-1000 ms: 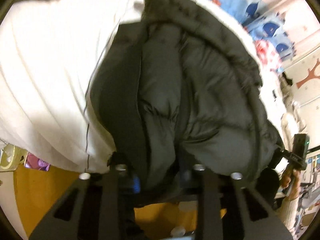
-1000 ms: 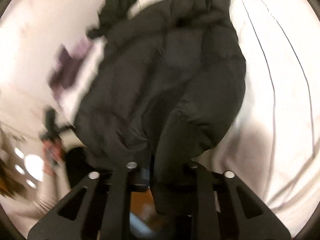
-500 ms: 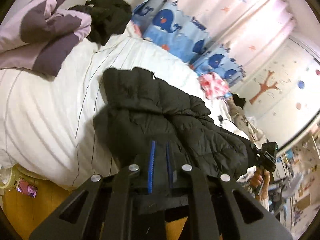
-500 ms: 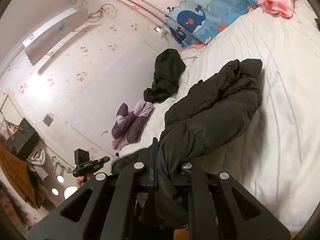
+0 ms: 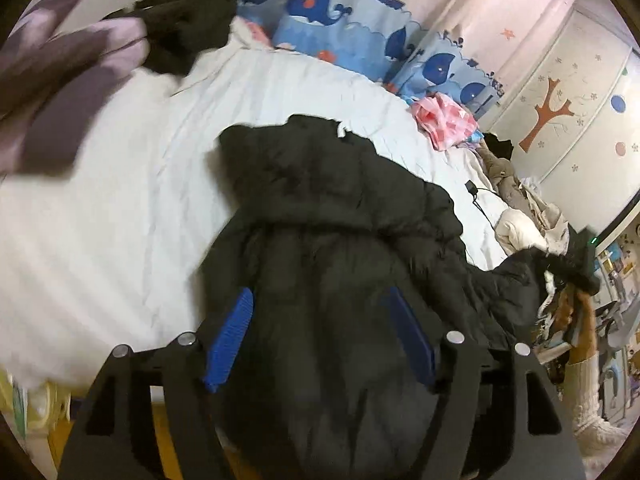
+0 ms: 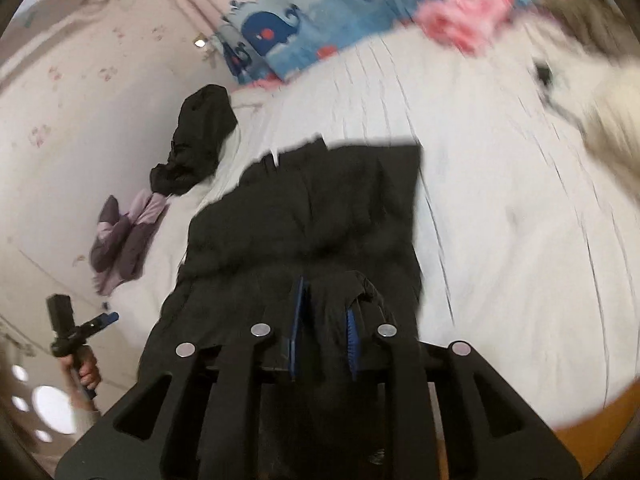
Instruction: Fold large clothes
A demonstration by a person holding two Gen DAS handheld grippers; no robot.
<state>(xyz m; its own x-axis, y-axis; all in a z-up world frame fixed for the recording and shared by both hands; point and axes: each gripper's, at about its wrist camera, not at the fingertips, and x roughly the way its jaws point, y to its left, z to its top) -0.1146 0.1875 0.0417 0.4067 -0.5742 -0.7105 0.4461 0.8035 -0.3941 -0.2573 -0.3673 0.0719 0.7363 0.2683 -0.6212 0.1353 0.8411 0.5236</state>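
Observation:
A black puffer jacket (image 5: 320, 208) lies spread on the white striped bed (image 5: 100, 220), its near hem hanging toward me. My left gripper (image 5: 318, 338) hovers over that hem. Its jaws are opening wide, with jacket fabric bulging between the blue pads, which stand off it. In the right wrist view the jacket (image 6: 320, 208) stretches away over the bed (image 6: 500, 200). My right gripper (image 6: 325, 328) has a thick fold of the hem pinched between its pads, though its jaws are opening a little. The left gripper (image 6: 68, 328) shows at the far left in a hand.
A purple-grey garment (image 5: 60, 92) and a black garment (image 5: 188, 28) lie at the bed's far left. Whale-print bedding (image 5: 340, 28) and a pink cloth (image 5: 444, 120) sit along the head. A heap of clothes (image 5: 520, 216) lines the right side. Orange floor (image 6: 592, 440) shows below the bed edge.
Both grippers rose from close against the jacket to above the bed edge, and the jacket now lies flatter. The left jaws went from shut on the hem to wide apart.

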